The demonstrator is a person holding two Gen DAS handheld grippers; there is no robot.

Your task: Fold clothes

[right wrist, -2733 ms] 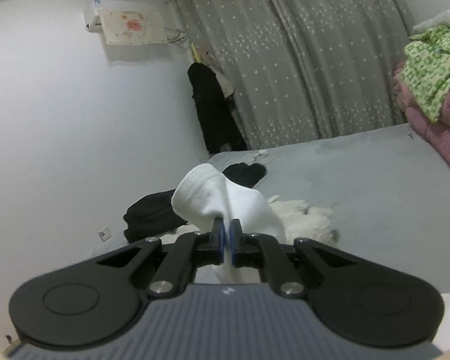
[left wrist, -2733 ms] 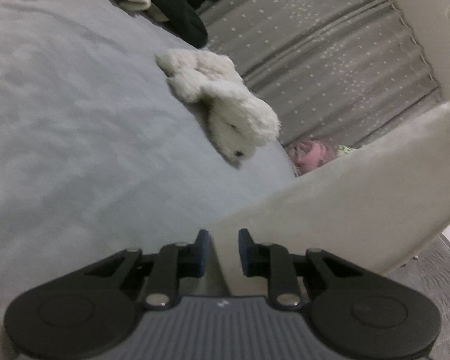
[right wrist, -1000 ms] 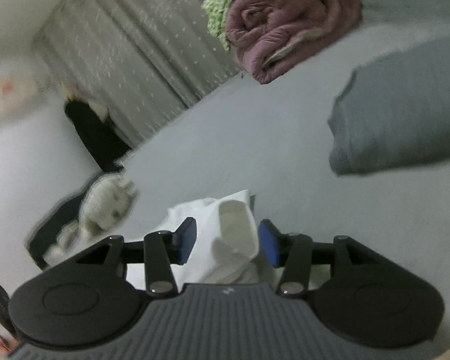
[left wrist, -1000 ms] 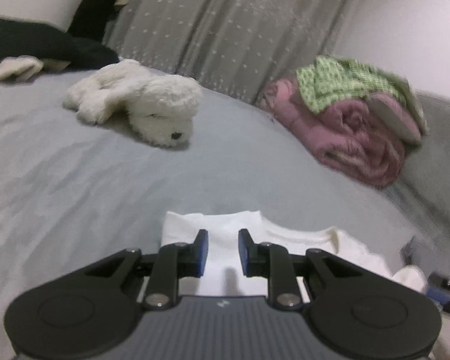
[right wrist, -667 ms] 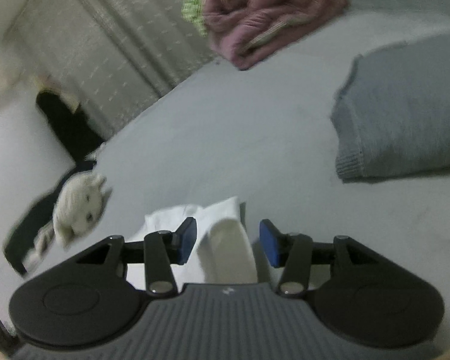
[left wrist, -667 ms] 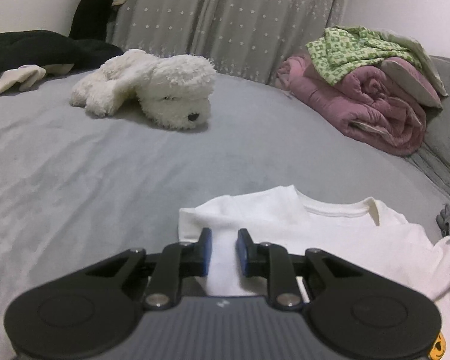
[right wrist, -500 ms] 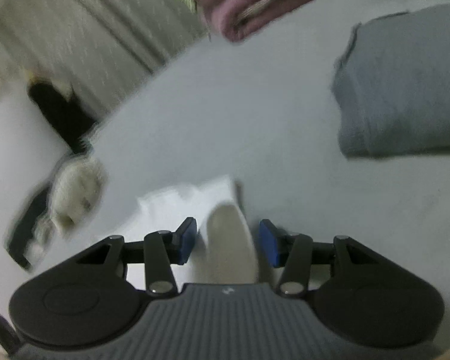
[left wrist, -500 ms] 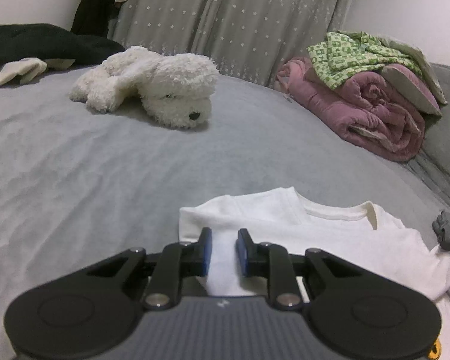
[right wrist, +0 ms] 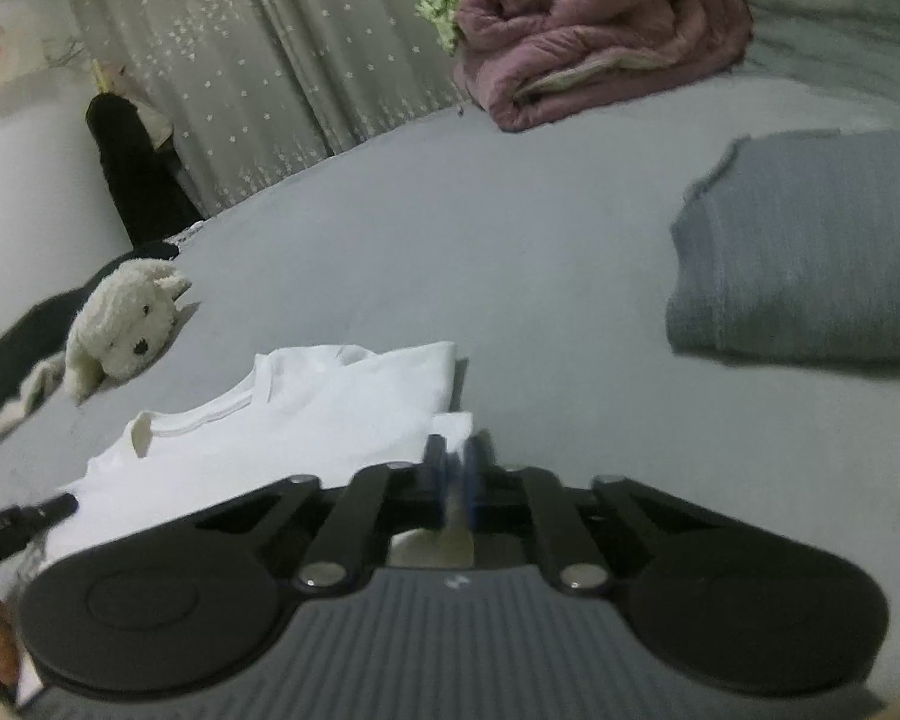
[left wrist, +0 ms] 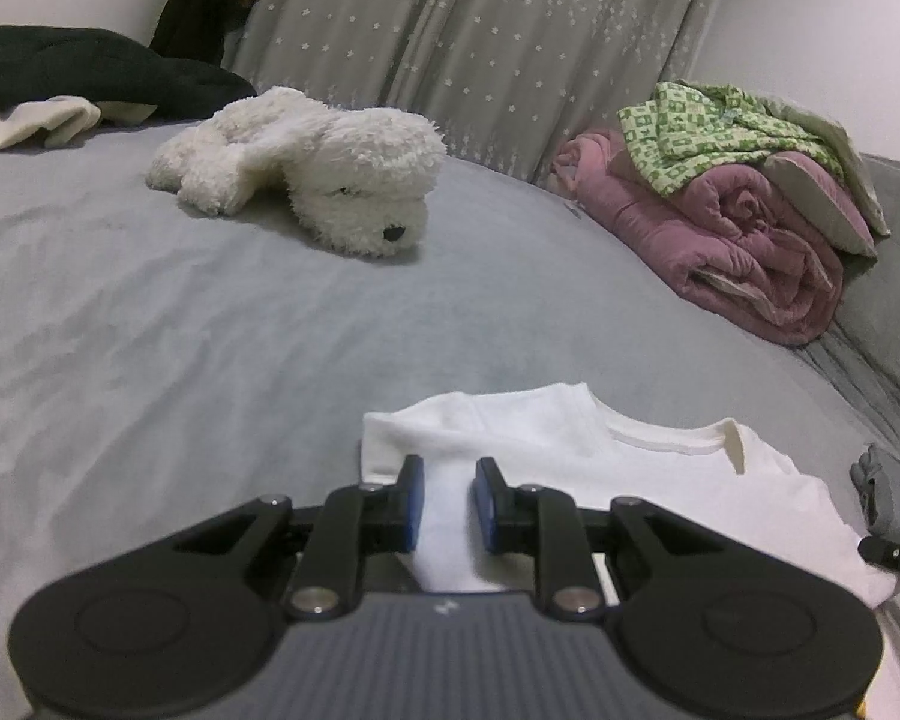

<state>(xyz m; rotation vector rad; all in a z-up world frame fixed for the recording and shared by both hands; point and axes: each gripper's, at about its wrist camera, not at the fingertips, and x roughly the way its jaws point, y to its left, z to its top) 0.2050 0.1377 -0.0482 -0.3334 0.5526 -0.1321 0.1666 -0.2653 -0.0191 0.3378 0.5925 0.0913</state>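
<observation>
A white T-shirt [left wrist: 660,480] lies flat on the grey bed [left wrist: 150,360], neckline facing away. My left gripper [left wrist: 447,504] is shut on a fold of fabric at the shirt's left shoulder, which stands up between the blue pads. In the right wrist view the same T-shirt [right wrist: 306,420] spreads to the left. My right gripper [right wrist: 456,474] is shut at the shirt's right sleeve edge, with a thin strip of white cloth pinched between its pads. Both grippers sit low over the bed.
A white plush dog [left wrist: 330,180] lies behind the shirt, with dark clothes [left wrist: 90,72] further left. A rolled pink quilt [left wrist: 750,240] with a green patterned cloth on top sits at the right. A folded grey garment [right wrist: 810,246] lies right of the shirt.
The right gripper's jaws, open around the white sleeve before, have come together on it, and that gripper has rolled and dipped slightly. The left gripper keeps its hold and place.
</observation>
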